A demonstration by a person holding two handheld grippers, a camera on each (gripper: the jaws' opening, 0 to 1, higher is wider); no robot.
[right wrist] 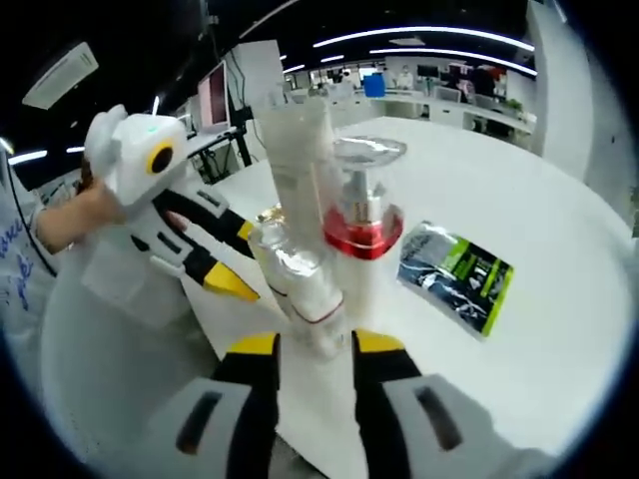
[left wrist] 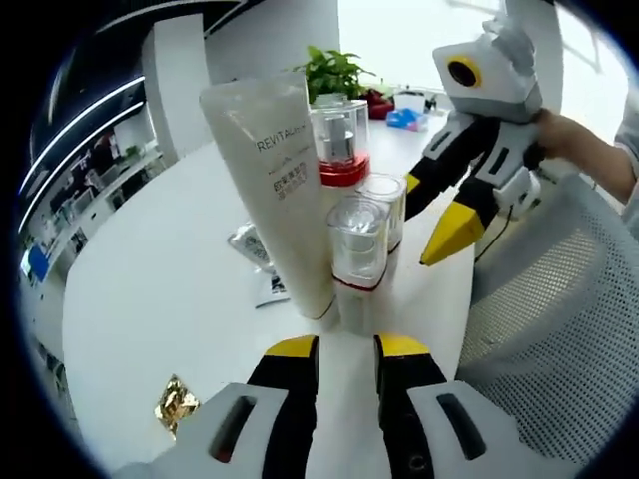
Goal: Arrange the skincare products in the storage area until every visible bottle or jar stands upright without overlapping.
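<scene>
Upright, the white tube (left wrist: 278, 190) reads "REVITAL"; both grippers' jaws stand narrowly parted, holding nothing.

A tall white tube (left wrist: 278, 190) stands upright just beyond the left jaws, lettering facing them. Beside it cluster a red-collared pump bottle (left wrist: 340, 150) and two small clear-capped bottles (left wrist: 357, 261), all upright, touching, directly ahead of both jaws.

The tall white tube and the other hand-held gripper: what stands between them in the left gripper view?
The red-collared pump bottle and two small clear-capped bottles stand between the tube and the right hand-held gripper.
</scene>
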